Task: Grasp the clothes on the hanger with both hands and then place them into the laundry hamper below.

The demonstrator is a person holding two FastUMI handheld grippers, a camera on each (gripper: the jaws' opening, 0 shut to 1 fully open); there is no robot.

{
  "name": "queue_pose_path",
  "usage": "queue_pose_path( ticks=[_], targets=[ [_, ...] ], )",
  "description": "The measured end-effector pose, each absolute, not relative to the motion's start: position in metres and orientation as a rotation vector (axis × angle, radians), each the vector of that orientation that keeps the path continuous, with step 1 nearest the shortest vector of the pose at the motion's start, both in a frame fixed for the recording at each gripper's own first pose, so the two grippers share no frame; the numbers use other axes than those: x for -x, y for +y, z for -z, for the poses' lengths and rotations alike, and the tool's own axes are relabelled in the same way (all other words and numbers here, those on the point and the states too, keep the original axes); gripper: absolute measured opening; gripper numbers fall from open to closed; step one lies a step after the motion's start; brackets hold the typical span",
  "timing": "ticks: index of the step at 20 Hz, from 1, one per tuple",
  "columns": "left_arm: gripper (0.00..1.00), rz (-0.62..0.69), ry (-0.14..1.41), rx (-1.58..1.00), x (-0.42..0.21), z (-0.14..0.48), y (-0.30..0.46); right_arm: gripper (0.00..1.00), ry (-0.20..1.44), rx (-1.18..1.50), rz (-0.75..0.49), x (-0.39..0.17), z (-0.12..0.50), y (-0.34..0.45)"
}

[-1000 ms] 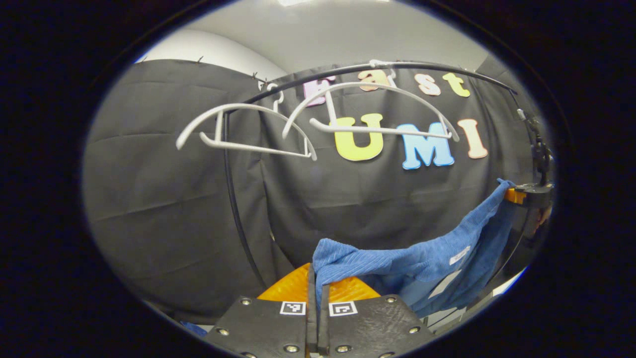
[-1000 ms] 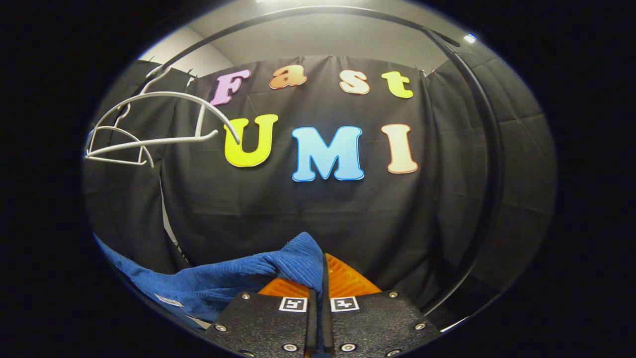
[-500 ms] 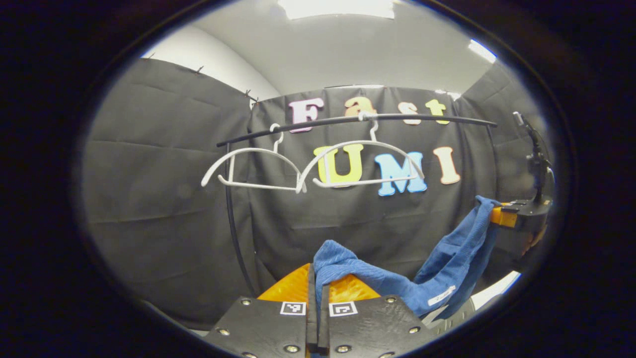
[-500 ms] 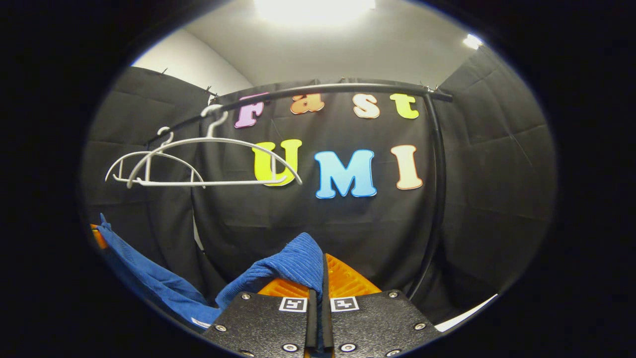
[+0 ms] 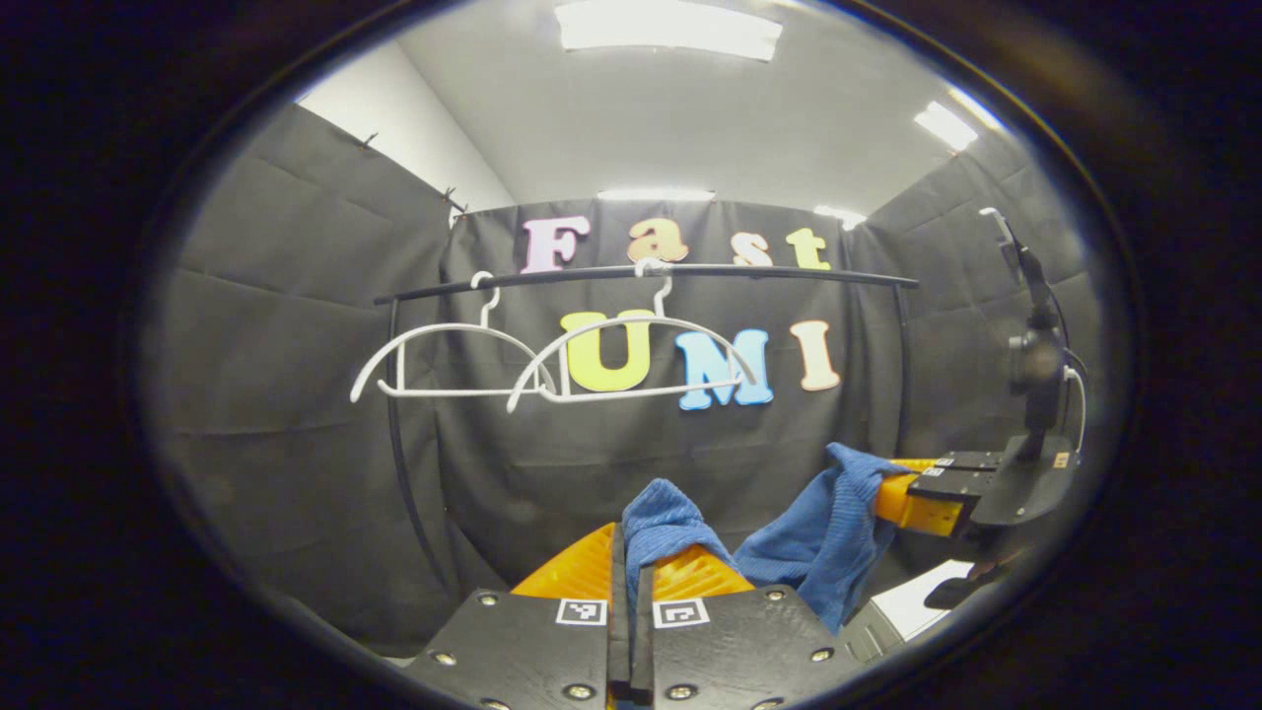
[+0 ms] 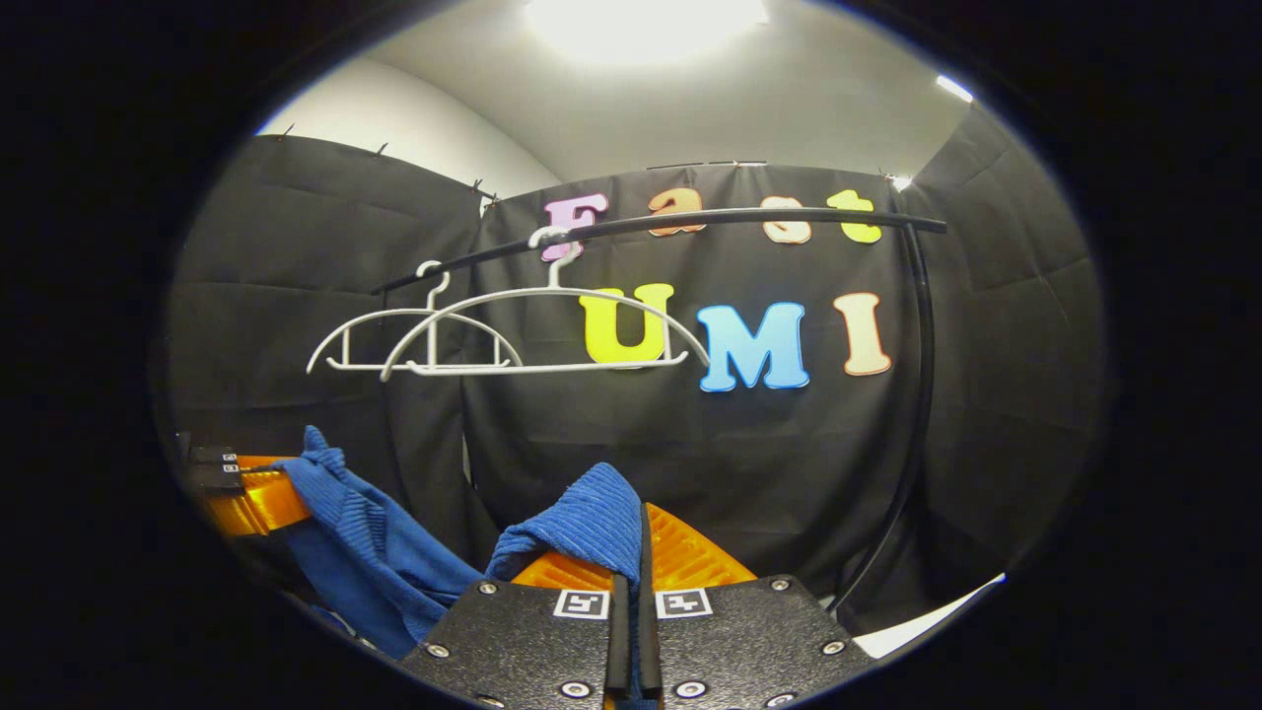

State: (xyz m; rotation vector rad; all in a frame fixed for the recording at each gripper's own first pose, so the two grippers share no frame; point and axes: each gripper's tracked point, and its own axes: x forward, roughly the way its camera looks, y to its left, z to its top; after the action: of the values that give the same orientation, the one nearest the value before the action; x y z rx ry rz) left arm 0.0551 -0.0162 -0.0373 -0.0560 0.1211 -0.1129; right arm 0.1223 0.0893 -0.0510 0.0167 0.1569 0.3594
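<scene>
My left gripper sits at the bottom centre of the left gripper view, its two fingers pressed together with a fold of the blue garment pinched between them. My right gripper is the same at the bottom centre of the right gripper view: fingers closed tight, a bunched corner of the blue garment rising out of the seam between them. Both point roughly level toward the back wall.

In the left gripper view I see the right gripper at lower right, with the cloth draped over its tip. In the right gripper view the left gripper shows at lower left, cloth wrapped over its end as well.

The garment is a ribbed blue knit. It hangs slack between the two grippers, dipping into a fold low in each frame, and it is well below the rail and clear of the hangers.

Above, in the middle of both views, a black rail runs across the booth on a dark upright. Two bare white hangers hang from it side by side, overlapping at their near ends; in the right gripper view these hangers sit left of centre. Behind them is the black cloth wall. A pale ceiling with bright light panels fills the top of each frame. A strip of light-coloured surface shows at lower right.
</scene>
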Motion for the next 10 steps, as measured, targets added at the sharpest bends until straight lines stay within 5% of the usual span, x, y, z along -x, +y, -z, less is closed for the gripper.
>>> queue_pose_path(
  ticks=[10],
  targets=[
    [0.01, 0.094, 0.262, 0.186, -0.041, 0.136, -0.036, 0.03, 0.326, -0.01, -0.417, -0.08, 0.152, 0.101]
  ],
)
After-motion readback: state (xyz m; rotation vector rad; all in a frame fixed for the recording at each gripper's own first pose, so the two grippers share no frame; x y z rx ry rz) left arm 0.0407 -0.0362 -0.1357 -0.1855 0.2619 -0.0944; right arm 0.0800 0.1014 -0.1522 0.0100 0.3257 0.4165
